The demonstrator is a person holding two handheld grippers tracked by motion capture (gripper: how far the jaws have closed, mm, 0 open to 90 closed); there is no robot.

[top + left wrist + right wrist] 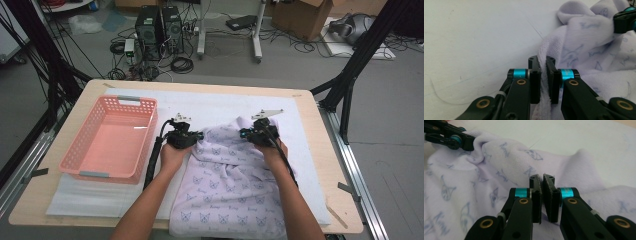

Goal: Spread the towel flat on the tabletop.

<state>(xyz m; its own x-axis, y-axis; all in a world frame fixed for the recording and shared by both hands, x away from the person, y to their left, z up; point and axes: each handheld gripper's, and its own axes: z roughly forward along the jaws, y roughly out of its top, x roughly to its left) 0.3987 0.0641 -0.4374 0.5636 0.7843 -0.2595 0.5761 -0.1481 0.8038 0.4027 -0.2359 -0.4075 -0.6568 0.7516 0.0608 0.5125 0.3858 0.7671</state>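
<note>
With both the left gripper [181,136] and the right gripper [260,132] having fingers clamped on the far edge of the lilac towel [227,185] lying on the bench [320,165], this looks like a fold beginning, calling next for an even lift

We can make out only a faint, repeated blue script word, something like "Kimy" though too blurred to read with certainty, printed beside small butterfly-like outlines all over the pale lilac terry-cloth towel [506,167], and we find no other legible writing anywhere.
</note>
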